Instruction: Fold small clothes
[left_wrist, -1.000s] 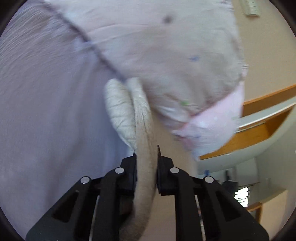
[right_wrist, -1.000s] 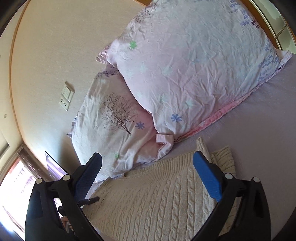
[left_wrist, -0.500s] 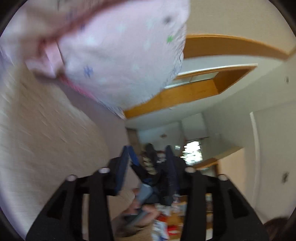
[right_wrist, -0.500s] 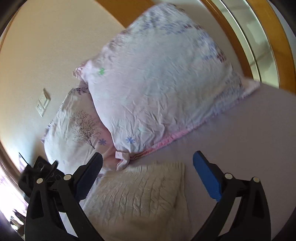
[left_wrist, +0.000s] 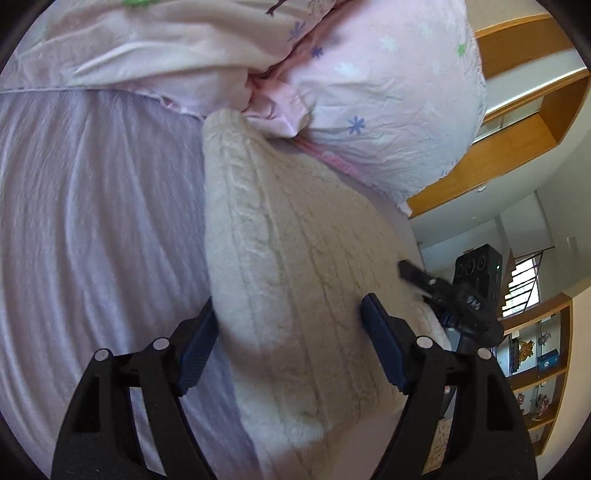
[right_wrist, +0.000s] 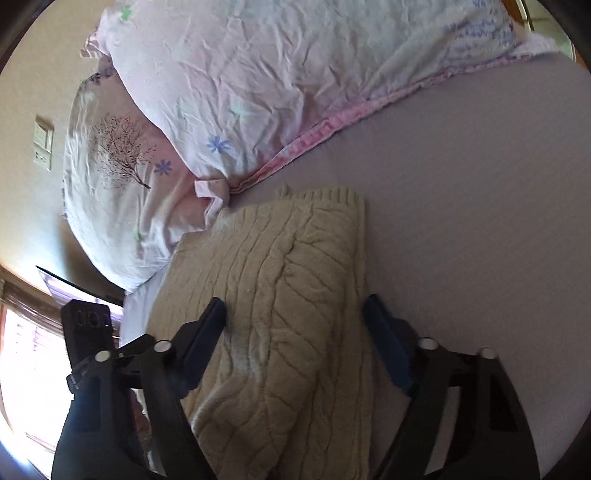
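Both tools (left_wrist: 288, 332) (right_wrist: 295, 332) spread wide, sweater (right_wrist: 280, 295) flat between their fingers.

Lavender bed (right_wrist: 461, 177), floral pillows (right_wrist: 266, 74), wooden shelves (left_wrist: 532, 122)

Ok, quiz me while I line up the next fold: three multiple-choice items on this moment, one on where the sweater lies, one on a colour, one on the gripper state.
1. Where does the knit sweater lie?
A. on the bed sheet, its far end at the pillows
B. draped over a chair
C. inside a drawer

2. What colour are the pads on the left gripper?
A. red
B. blue
C. white

3. How do the left gripper and right gripper stand?
A. both shut on the sweater
B. one open, one shut
C. both open, holding nothing

Answers:
1 A: both views show it flat on the sheet, reaching the pillows.
2 B: blue pads show inside the black fingers.
3 C: each view shows the fingers spread wide over the knit.
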